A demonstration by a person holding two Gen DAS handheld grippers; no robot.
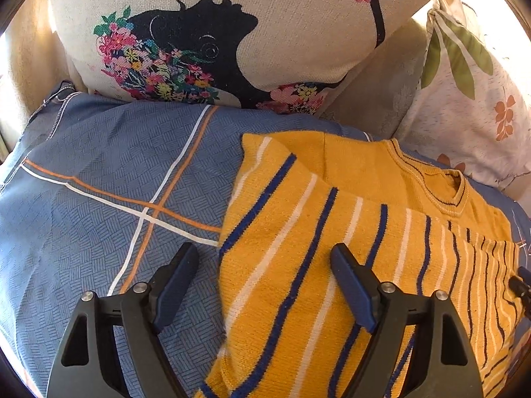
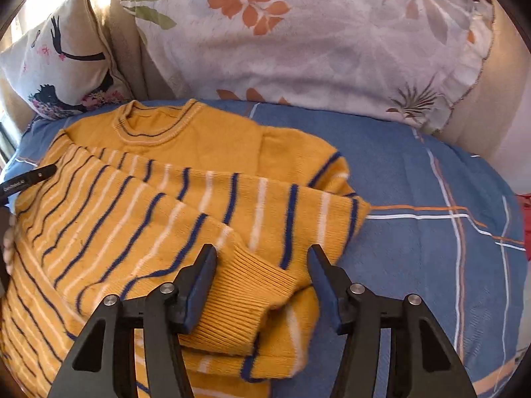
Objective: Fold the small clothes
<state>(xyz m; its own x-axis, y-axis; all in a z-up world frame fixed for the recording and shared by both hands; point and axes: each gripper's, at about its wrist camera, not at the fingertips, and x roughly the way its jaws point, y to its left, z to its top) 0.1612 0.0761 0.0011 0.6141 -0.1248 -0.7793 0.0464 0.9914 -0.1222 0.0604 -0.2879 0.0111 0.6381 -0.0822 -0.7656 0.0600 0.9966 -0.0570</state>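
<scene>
1. Right wrist view: the right gripper (image 2: 262, 275) stands open, and the ribbed cuff (image 2: 245, 298) of a sleeve lies loose between its fingers, not pinched.
2. Beyond it, the yellow striped sweater (image 2: 159, 205) spreads leftward on the blue bedspread (image 2: 431, 179), its collar (image 2: 152, 122) pointing away toward the leaf-print pillow (image 2: 315, 43).
3. Left wrist view: the left gripper (image 1: 265, 278) is open, straddling the sweater's left edge and holding nothing.
4. The right gripper is nearer the cuff, so it looks best placed for the next fold.
</scene>
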